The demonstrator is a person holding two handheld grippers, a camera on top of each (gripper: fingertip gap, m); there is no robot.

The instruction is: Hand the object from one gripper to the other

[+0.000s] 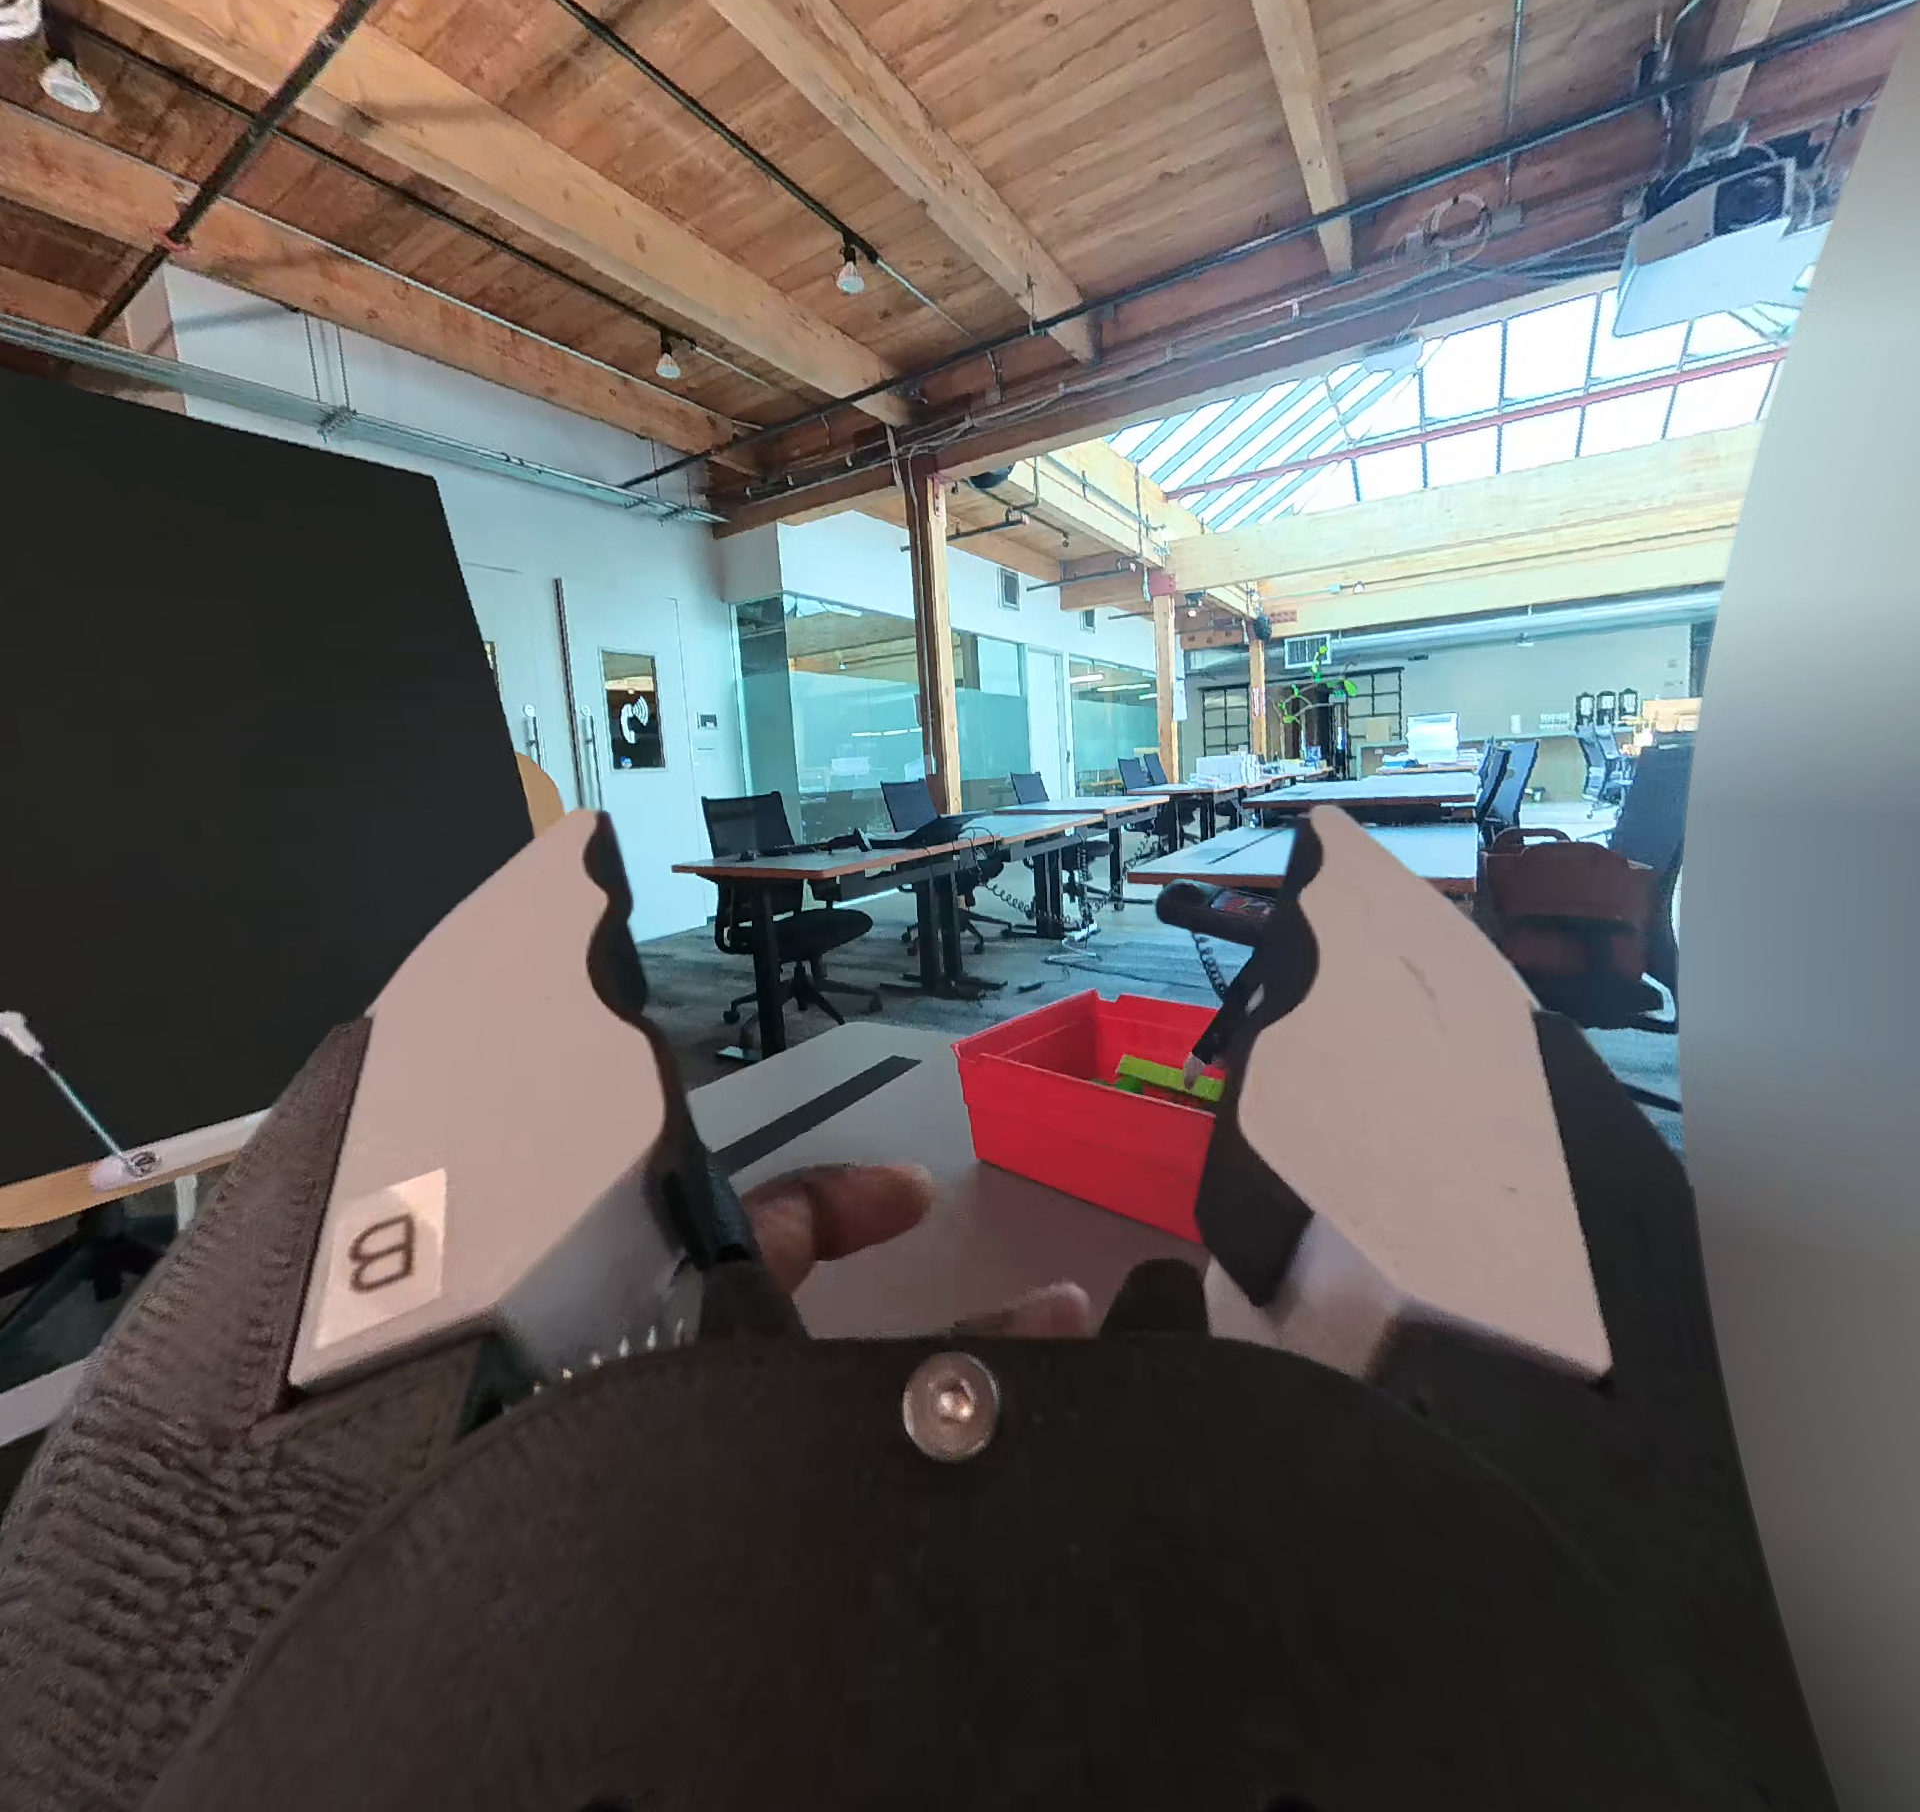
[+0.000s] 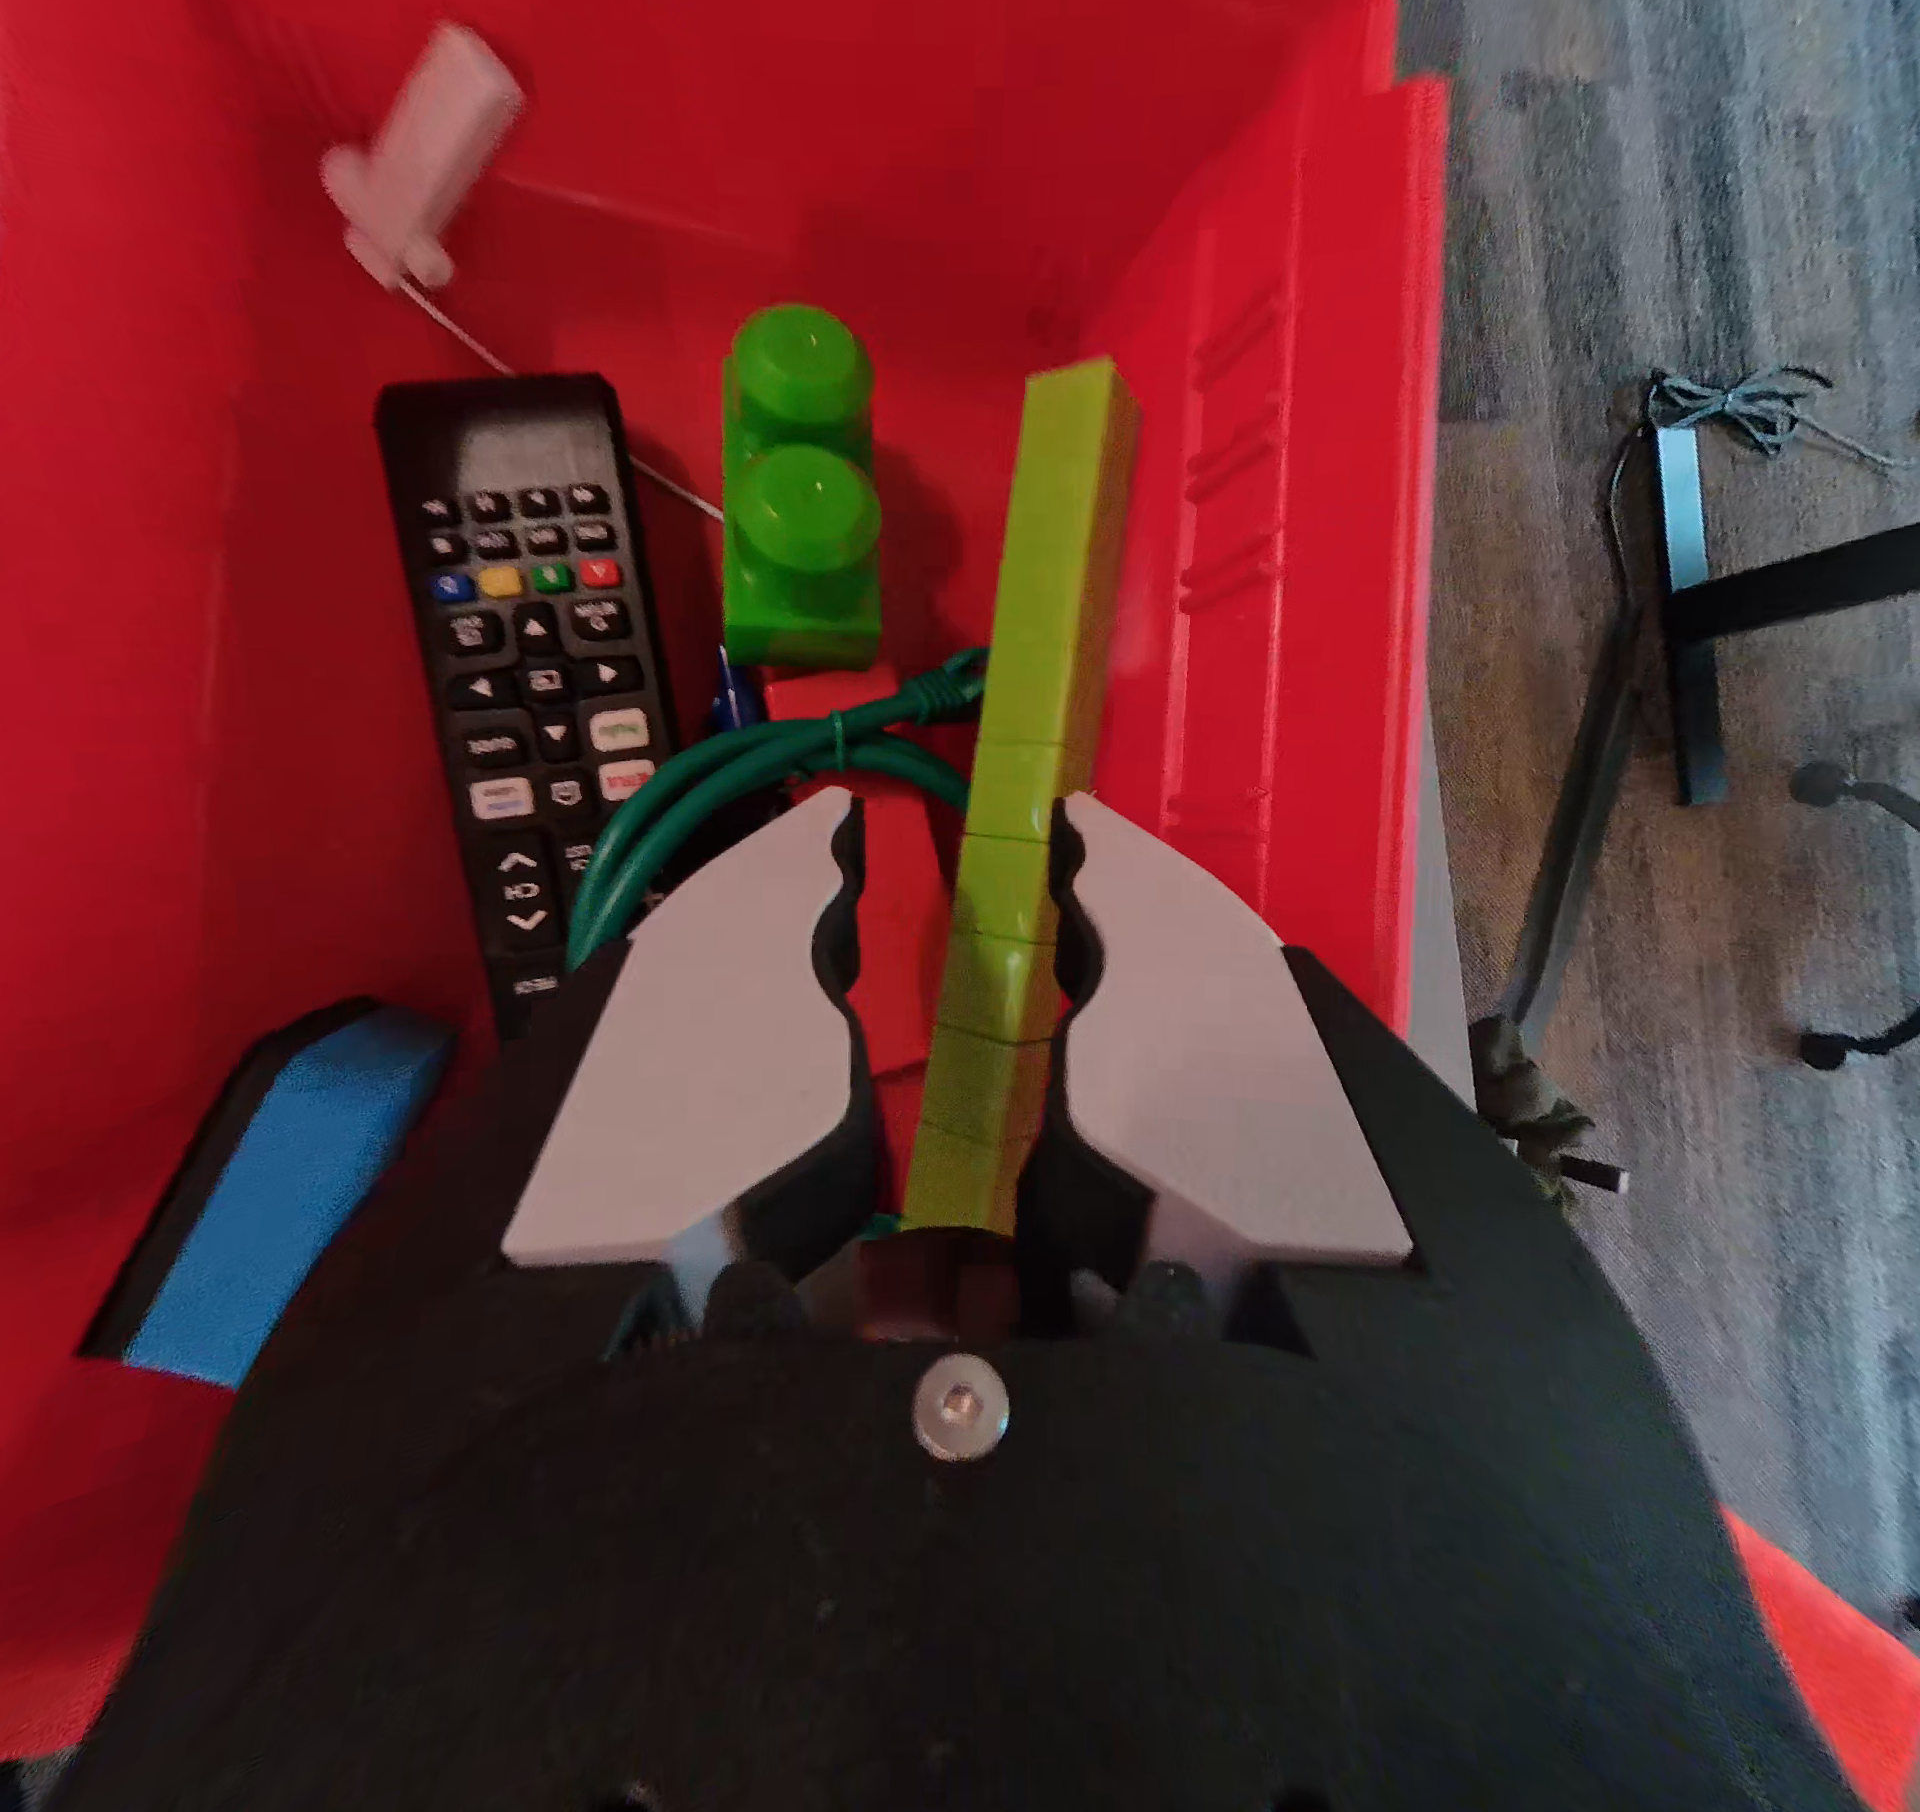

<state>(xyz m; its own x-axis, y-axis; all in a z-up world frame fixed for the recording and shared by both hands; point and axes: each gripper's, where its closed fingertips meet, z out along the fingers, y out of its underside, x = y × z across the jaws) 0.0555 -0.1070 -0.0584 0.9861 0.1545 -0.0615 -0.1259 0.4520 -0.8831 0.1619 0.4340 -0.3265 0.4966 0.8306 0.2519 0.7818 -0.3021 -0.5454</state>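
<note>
In the left wrist view, the left gripper (image 1: 961, 863) hangs above a grey table (image 1: 883, 1232) with its jaws spread wide and nothing between them. A red bin (image 1: 1070, 1128) sits on that table at about 4 o'clock from the gap.

In the right wrist view, the right gripper (image 2: 956, 827) reaches down into the red bin (image 2: 831, 100), jaws parted around a long lime-green bar (image 2: 1039, 723). The bar runs up between the fingers toward 12 o'clock, lying against the right finger (image 2: 1164, 983); a gap separates it from the left finger (image 2: 717, 993), so it is not clamped.

From left to right across the bin floor lie a blue-and-black block (image 2: 281, 1191) at 8 o'clock, a black remote control (image 2: 530, 661) at 10 o'clock, a coiled green cable (image 2: 748, 775), and a green two-stud brick (image 2: 800, 505) at 11 o'clock. A blurred white tag (image 2: 426, 152) on a thin wire hangs near the far wall.
</note>
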